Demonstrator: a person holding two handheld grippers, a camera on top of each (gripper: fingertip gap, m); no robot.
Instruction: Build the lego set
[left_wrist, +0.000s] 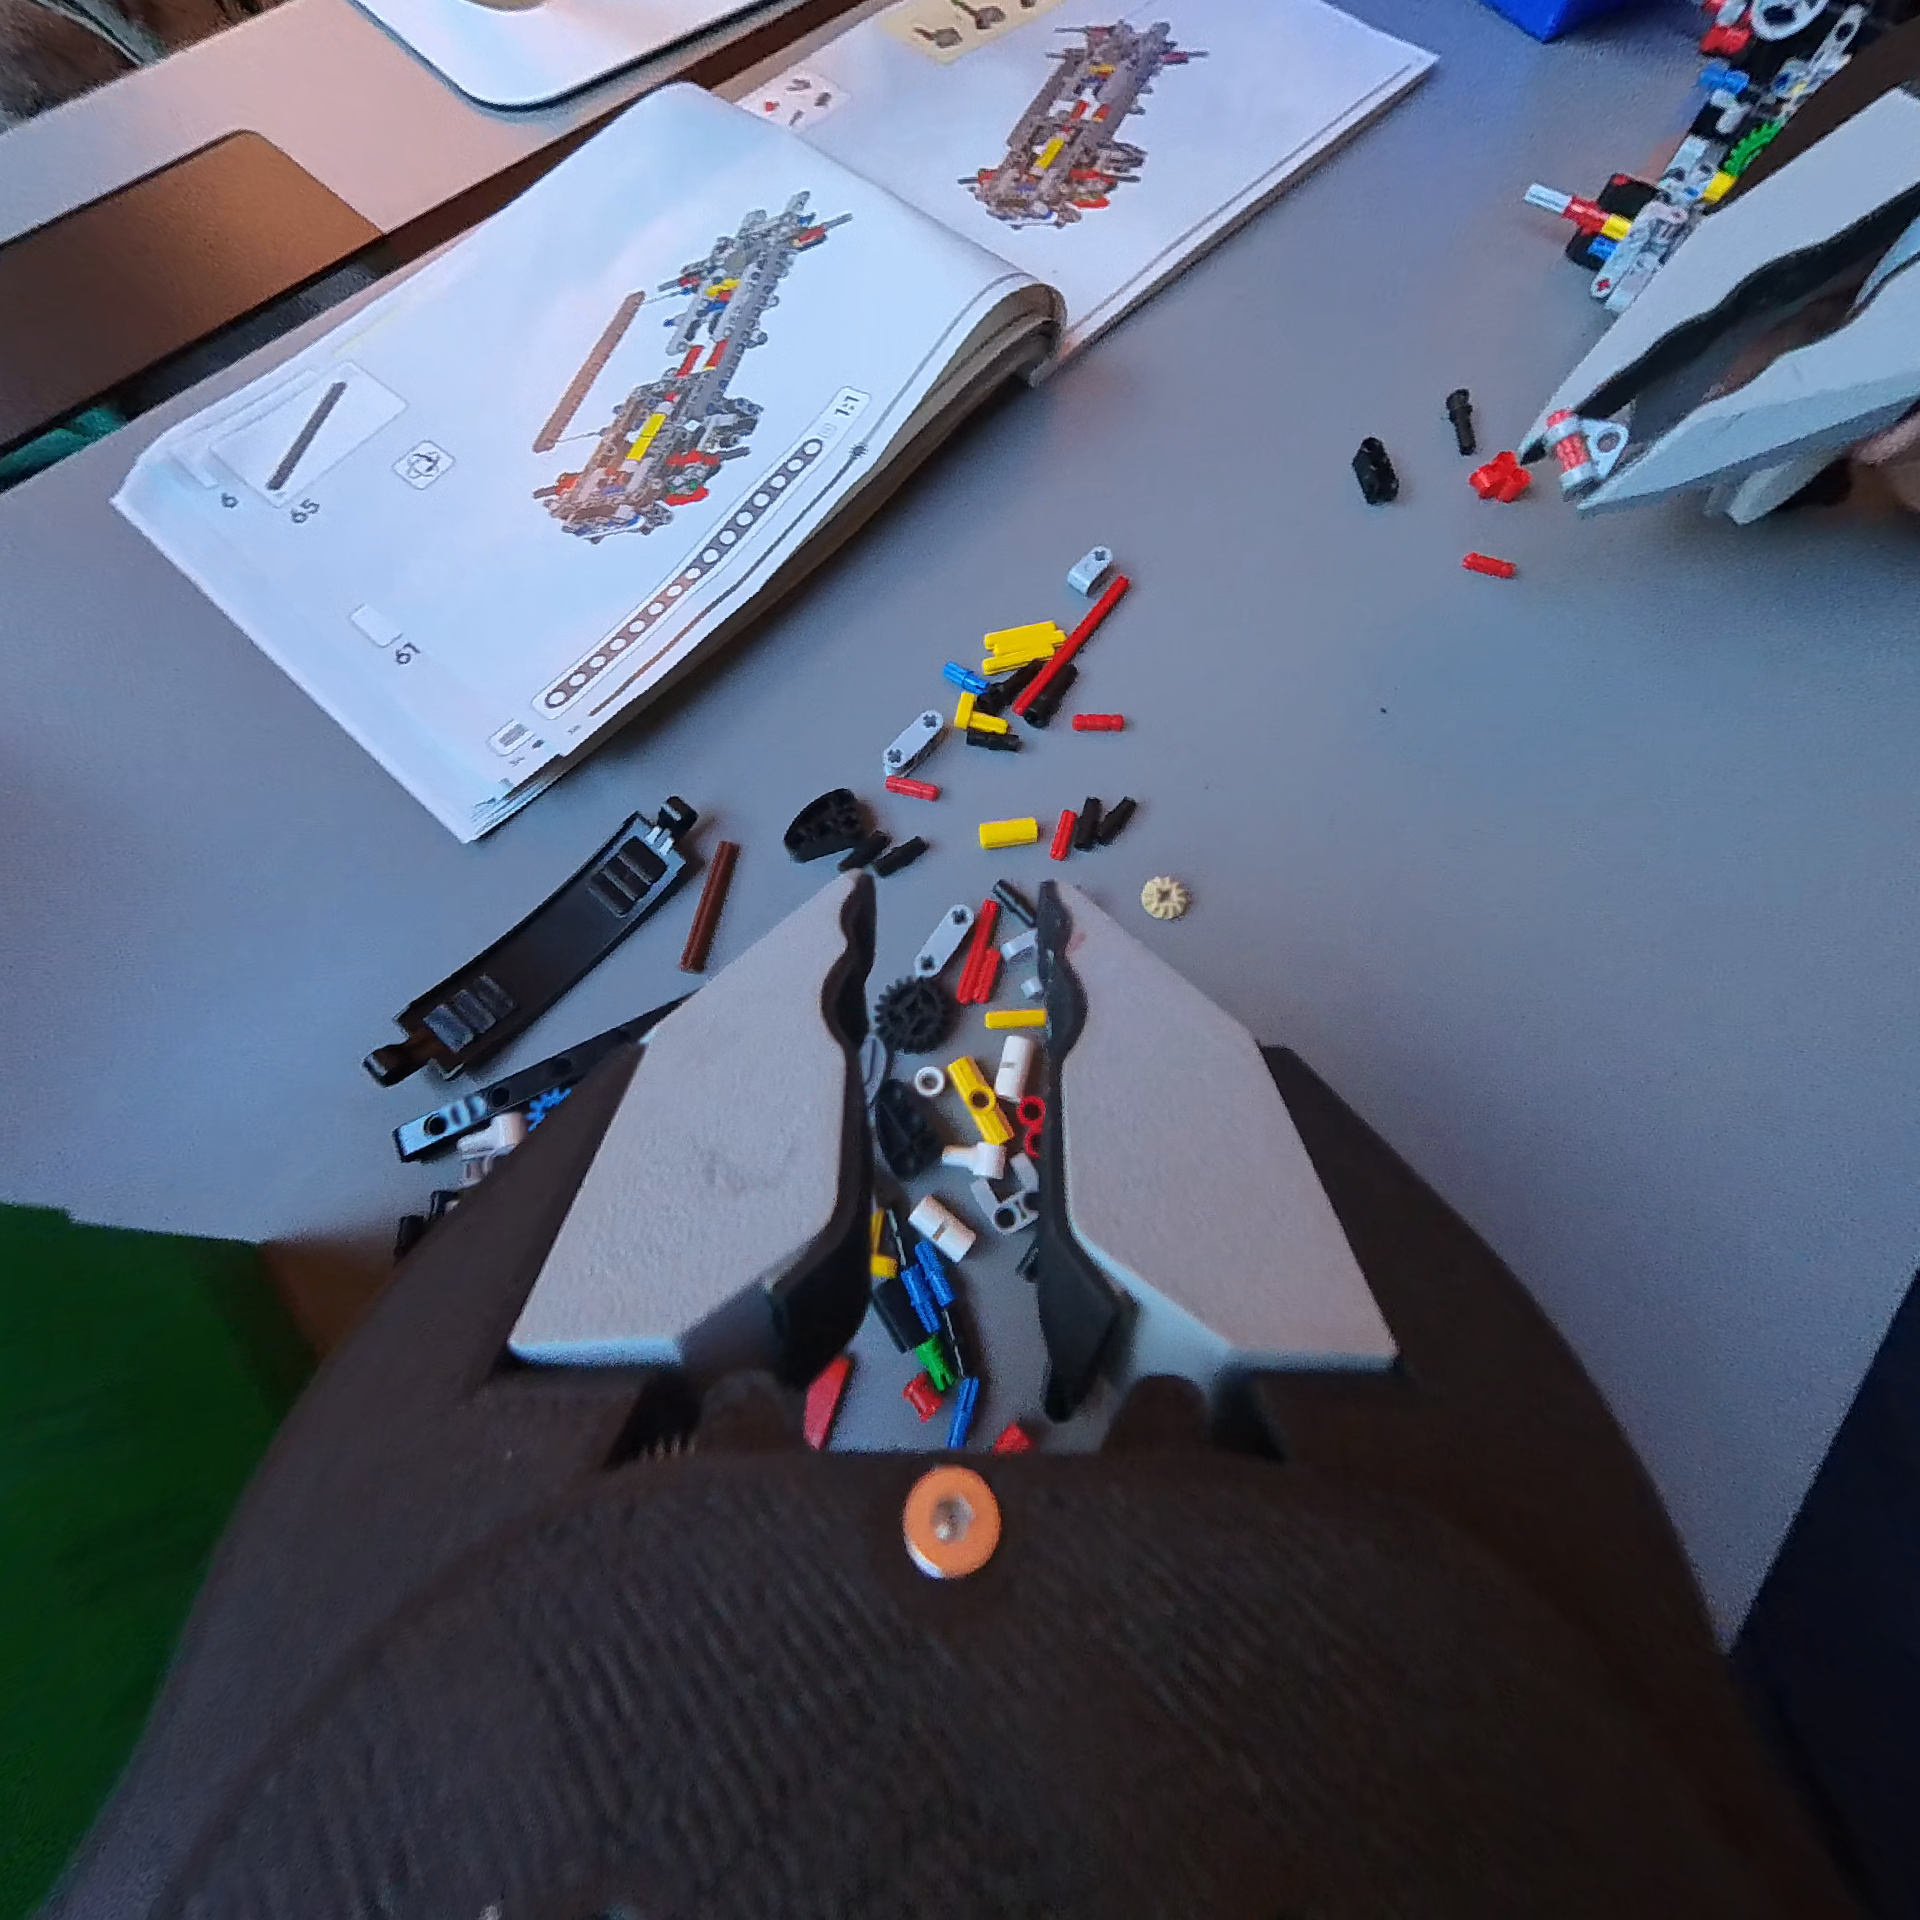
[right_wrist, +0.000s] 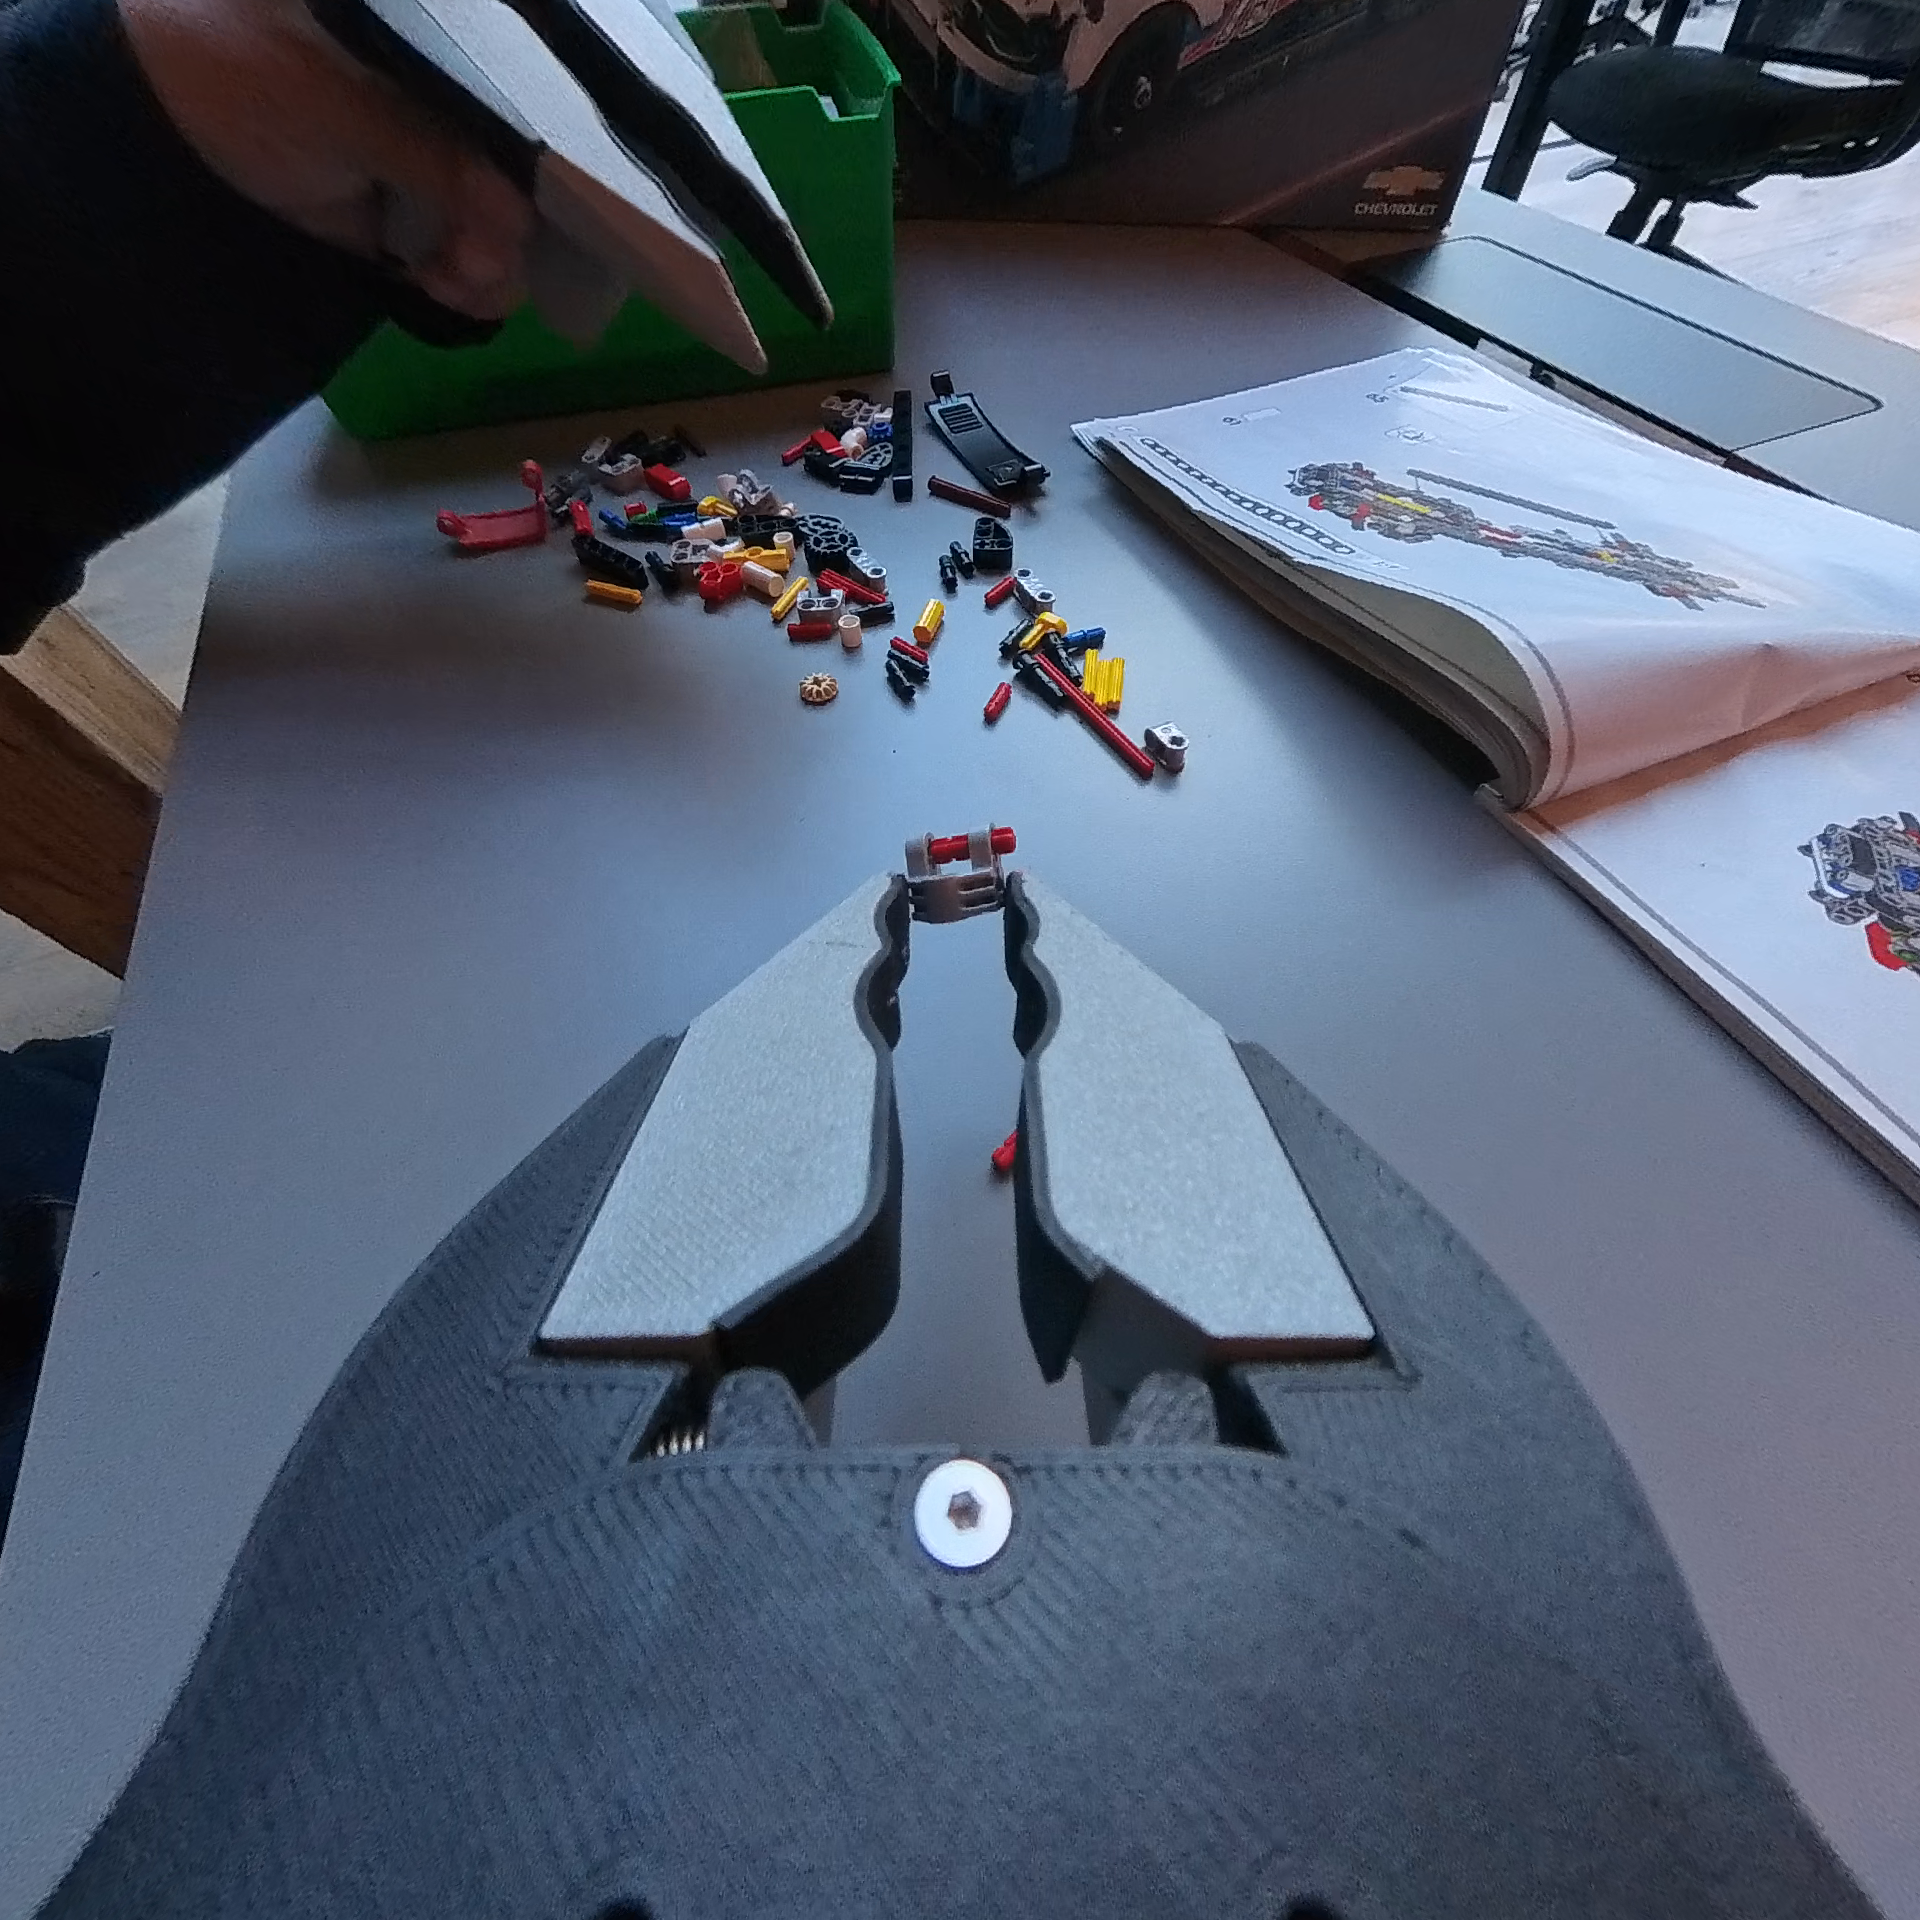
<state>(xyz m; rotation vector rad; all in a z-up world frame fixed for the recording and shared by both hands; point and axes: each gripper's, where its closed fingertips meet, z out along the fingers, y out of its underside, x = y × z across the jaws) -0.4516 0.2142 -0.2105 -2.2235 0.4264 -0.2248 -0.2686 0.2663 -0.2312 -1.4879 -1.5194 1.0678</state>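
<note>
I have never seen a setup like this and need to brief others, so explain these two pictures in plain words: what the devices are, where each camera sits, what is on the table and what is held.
There is no robot here. A person holds two plastic pincers, one per hand, each with a camera looking forward along its two fingers.

The left wrist view looks down through the left hand-held gripper; its fingers stand apart above a pile of small building pieces, holding nothing.

The right wrist view shows the right hand-held gripper pinching a small grey connector with a red pin above the grey table.

Also on the table: an open instruction booklet, a curved black panel, a tan gear, and a green bin at the far edge.
</note>
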